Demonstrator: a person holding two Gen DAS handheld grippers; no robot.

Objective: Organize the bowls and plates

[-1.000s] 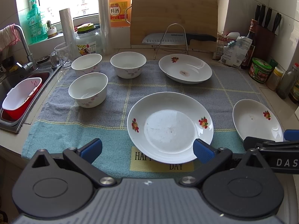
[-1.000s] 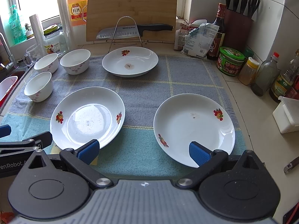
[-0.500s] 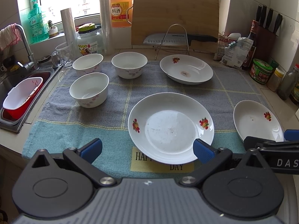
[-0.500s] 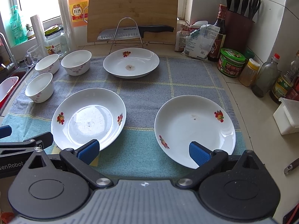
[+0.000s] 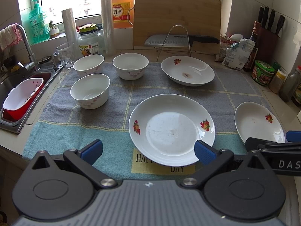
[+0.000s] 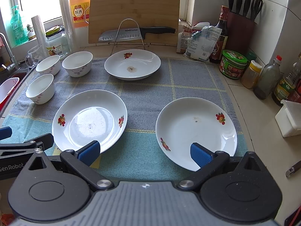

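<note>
Both grippers hang over the near edge of a checked towel with their jaws spread wide and nothing between them. In the left view the left gripper fills the bottom of the frame, its right blue pad overlapping the rim of the middle plate, so whether it touches is unclear. That plate covers part of a yellow patch with lettering. The right plate sits at the right edge, its near rim hidden behind the other tool.

In the right view the right gripper fills the lower frame; its right pad overlaps the right plate's near rim, contact unclear. The far plate lies at upper centre with a brownish spot in its well. Three bowls cluster at upper left of the towel, apart from each other. At the far left a sink is cut off.
</note>
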